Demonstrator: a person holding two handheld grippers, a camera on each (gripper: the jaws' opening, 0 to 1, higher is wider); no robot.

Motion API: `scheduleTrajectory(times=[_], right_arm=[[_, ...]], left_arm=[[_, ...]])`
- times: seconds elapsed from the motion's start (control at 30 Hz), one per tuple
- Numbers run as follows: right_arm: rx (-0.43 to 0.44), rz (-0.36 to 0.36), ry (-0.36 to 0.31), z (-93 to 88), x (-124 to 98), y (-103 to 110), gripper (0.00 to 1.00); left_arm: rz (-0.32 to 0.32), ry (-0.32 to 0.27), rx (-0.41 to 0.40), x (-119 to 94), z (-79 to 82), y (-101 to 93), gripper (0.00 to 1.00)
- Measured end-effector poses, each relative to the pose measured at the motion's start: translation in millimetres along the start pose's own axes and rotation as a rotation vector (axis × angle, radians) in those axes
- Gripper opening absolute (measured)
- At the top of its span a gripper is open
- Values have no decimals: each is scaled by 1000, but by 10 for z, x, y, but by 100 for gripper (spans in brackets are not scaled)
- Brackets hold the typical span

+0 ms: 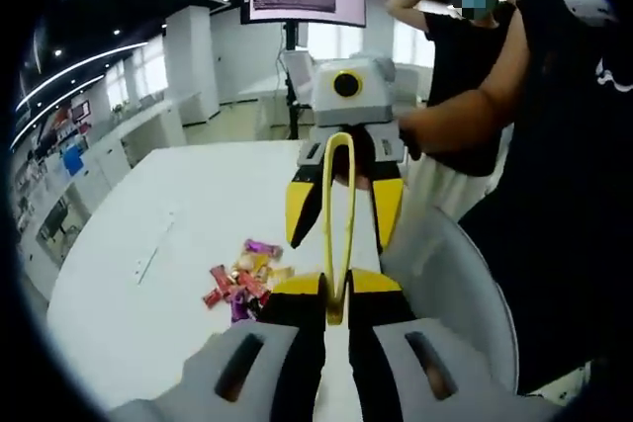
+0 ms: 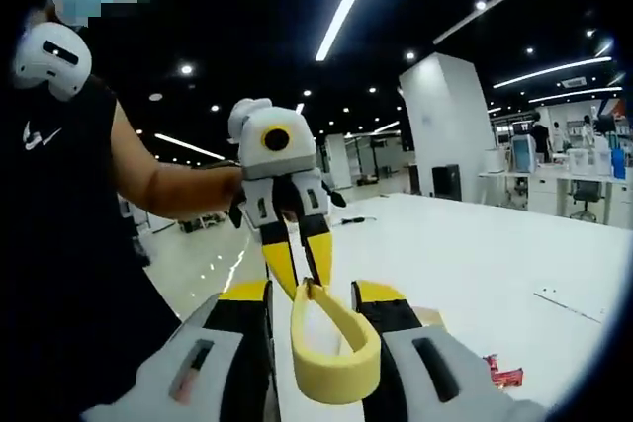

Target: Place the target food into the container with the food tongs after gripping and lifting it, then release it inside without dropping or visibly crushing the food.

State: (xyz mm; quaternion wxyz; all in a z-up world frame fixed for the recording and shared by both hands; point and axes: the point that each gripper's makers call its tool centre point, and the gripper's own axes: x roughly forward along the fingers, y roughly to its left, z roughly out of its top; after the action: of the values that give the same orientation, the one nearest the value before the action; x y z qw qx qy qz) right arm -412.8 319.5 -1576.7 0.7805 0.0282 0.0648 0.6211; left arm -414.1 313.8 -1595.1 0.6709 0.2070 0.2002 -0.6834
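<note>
While both grippers pinch, looped yellow tongs (image 1: pixel 339 214) bend.

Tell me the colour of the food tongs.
The looped plastic food tongs are yellow, clearest in the right gripper view, between the right gripper jaws.

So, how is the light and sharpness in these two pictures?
Left gripper view: the white table is bright and evenly lit, the snacks fairly sharp, and straight edges bend toward the rim. Right gripper view: dark ceiling with bright strip lights, and the tongs up close look soft.
</note>
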Motion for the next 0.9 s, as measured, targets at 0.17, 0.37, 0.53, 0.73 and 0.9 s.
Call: scheduleTrajectory(times=[0.17, 0.37, 0.53, 0.73, 0.9], right_arm=[[-11, -2, 4, -16, 27, -7, 20], [48, 12, 18, -20, 52, 1, 21], [79, 23, 13, 29, 35, -32, 22], [77, 13, -10, 95, 4, -67, 22], [105, 34, -31, 145, 24, -46, 23]], left_arm=[[-10, 4, -11, -2, 0, -24, 2], [-10, -3, -7, -20, -22, -22, 12], [4, -55, 33, -73, -2, -8, 21], [37, -92, -51, -97, -71, 43, 39], [46, -191, -161, -86, -23, 96, 34]])
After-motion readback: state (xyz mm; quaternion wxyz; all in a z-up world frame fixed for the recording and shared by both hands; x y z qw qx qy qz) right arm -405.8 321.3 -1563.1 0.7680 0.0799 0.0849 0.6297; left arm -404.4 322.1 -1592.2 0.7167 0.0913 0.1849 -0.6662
